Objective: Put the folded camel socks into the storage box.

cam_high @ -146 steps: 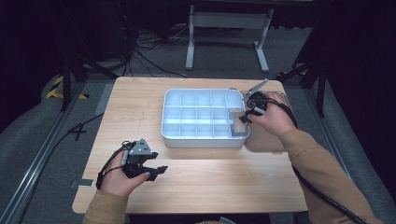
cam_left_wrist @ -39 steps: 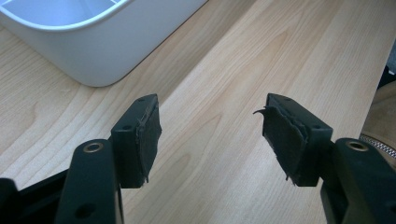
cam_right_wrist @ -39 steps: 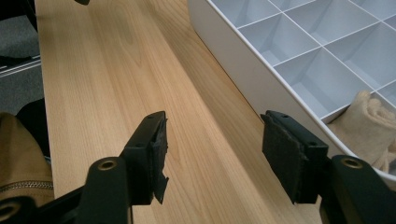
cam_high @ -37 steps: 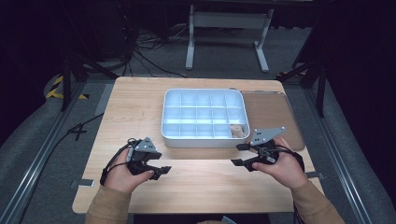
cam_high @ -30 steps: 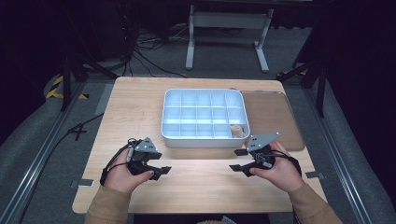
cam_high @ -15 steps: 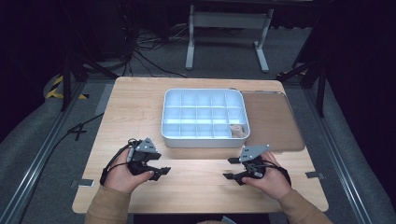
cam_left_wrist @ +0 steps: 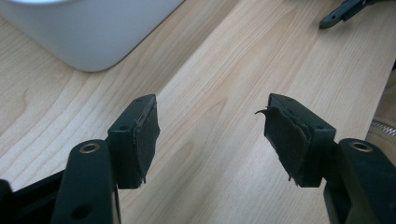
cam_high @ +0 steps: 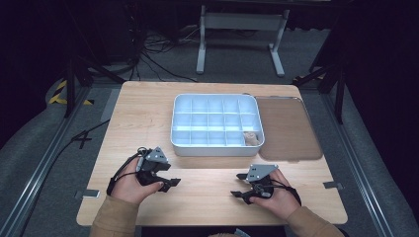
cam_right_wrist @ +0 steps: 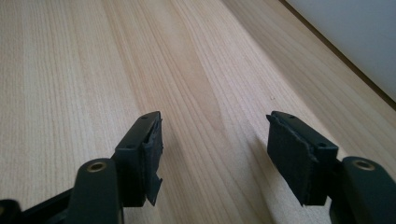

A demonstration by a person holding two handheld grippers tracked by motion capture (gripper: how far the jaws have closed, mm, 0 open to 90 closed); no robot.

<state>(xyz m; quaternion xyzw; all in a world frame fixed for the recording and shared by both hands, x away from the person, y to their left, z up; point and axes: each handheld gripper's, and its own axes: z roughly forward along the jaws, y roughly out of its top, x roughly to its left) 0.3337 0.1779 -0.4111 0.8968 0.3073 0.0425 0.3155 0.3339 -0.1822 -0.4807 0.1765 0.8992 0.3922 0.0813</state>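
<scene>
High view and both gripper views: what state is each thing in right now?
Left hand-held gripper: open, empty, low over the table.
Right hand-held gripper: open, empty.
Compartment tray: uncovered, a small tan item in its near right cell.
Brown lid: off, flat beside the tray.

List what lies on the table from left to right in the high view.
Left gripper → right gripper → brown lid lying flat at the table's right edge. The white compartment tray sits farther back and spans both grippers' positions, so it has no clear place in the order.
</scene>
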